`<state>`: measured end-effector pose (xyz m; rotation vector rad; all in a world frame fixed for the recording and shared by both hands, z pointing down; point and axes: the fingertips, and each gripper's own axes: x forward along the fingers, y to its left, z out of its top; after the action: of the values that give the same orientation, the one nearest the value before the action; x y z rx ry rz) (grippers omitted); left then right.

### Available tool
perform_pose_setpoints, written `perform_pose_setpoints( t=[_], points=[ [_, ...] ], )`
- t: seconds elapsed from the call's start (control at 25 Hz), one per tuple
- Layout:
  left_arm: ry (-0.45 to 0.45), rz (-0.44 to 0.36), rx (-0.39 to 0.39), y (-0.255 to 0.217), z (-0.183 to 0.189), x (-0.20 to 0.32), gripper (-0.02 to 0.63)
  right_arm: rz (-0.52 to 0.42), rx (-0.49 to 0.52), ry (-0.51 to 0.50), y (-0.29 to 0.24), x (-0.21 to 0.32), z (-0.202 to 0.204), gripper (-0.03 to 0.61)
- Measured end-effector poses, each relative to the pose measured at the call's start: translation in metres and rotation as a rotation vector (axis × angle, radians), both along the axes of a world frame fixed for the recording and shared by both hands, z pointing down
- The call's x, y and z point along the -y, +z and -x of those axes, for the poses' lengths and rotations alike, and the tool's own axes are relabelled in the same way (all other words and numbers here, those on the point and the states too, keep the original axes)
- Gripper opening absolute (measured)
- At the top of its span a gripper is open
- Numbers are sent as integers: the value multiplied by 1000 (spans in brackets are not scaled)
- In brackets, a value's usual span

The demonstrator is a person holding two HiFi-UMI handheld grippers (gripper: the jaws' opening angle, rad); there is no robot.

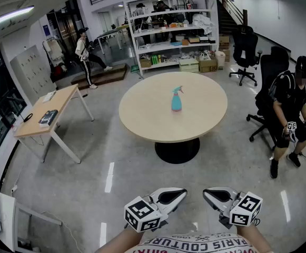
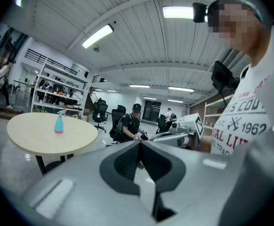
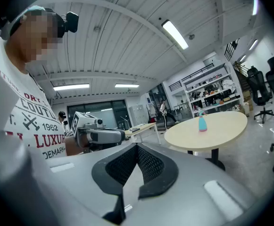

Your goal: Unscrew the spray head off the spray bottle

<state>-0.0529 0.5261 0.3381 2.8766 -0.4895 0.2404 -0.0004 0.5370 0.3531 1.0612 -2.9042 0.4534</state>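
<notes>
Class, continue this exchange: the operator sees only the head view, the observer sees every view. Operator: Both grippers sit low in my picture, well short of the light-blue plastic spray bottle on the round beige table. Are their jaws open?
Observer: No. Their own views show the left gripper and the right gripper closed tip to tip, with nothing between the jaws.
Operator: Does either point at the bottle?
Observer: No. The light-blue plastic spray bottle stands left of the jaws in the left gripper view, and right of them in the right gripper view.
</notes>
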Motion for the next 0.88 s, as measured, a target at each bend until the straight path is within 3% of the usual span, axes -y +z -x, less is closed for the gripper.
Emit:
perform_pose_setpoints(
  t=[0.28,0.48,0.68,0.88],
  points=[
    [-34,-53,-42,-19,-36,26,0,-65,-29,-23,-10,27,-32,-2],
    [-73,-19,-27,5,-30,49,0,-40,-20,-38,6,53,-34,0],
    [-88,-19,-43,8,-29,107,0,-59,-33,-22,6,114,-42,0],
    [-71,20,-21,38,-29,200,0,-23,-40,-5,30,205,-40,-1]
  ],
)
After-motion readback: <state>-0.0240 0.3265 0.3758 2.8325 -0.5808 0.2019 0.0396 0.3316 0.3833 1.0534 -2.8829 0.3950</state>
